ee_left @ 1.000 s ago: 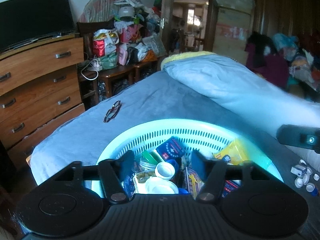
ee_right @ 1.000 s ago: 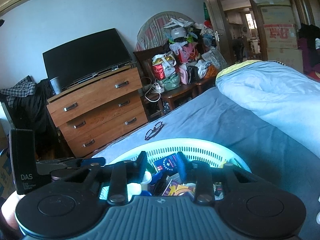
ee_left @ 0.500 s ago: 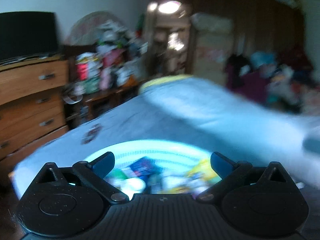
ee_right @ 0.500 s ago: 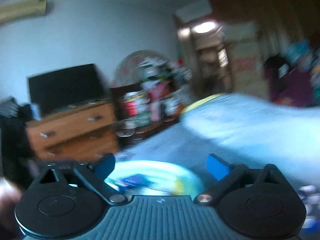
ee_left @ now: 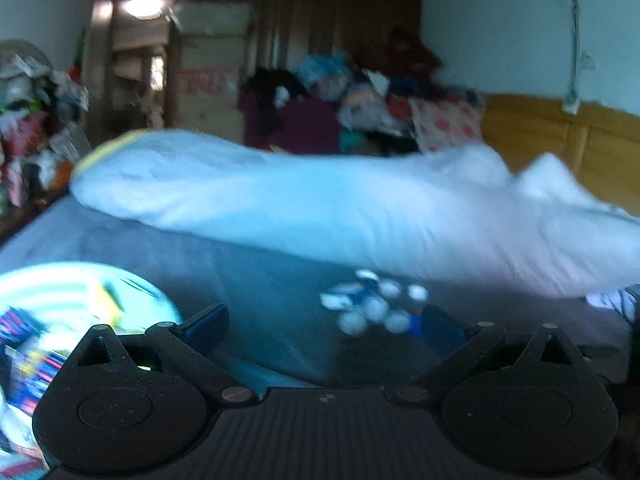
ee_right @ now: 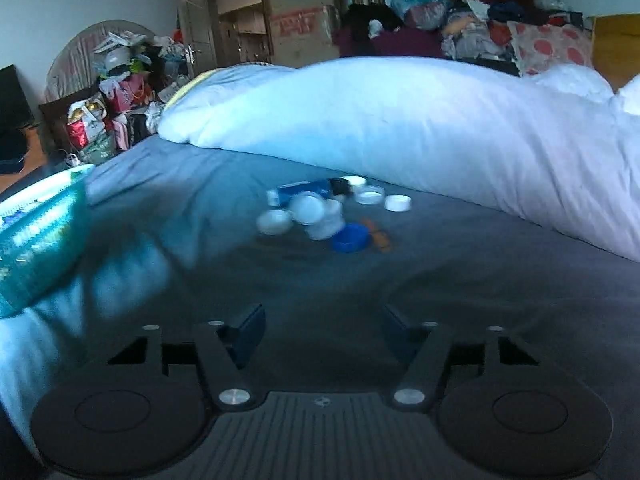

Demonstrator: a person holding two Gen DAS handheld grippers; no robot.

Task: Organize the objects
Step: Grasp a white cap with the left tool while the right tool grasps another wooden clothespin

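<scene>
A small heap of white lids (ee_right: 308,208), a blue lid (ee_right: 351,238) and a blue box (ee_right: 306,191) lies on the grey bed sheet (ee_right: 460,264). In the left wrist view the same heap (ee_left: 372,308) is blurred, just beyond the fingertips. A pale green basket (ee_left: 80,292) full of packets sits at lower left, and its wall (ee_right: 40,240) shows at the left edge of the right wrist view. My left gripper (ee_left: 324,330) is open and holds nothing. My right gripper (ee_right: 324,332) is open too, short of the heap.
A rolled light-blue duvet (ee_right: 400,128) runs across the bed behind the heap. Piles of clothes (ee_right: 480,36), cardboard boxes (ee_right: 300,20) and bags (ee_right: 108,92) crowd the far side of the room. A wooden headboard (ee_left: 560,148) stands at the right.
Both grippers swung right, away from the basket and toward the heap of lids. Both opened wide, from nearly shut a second ago.
</scene>
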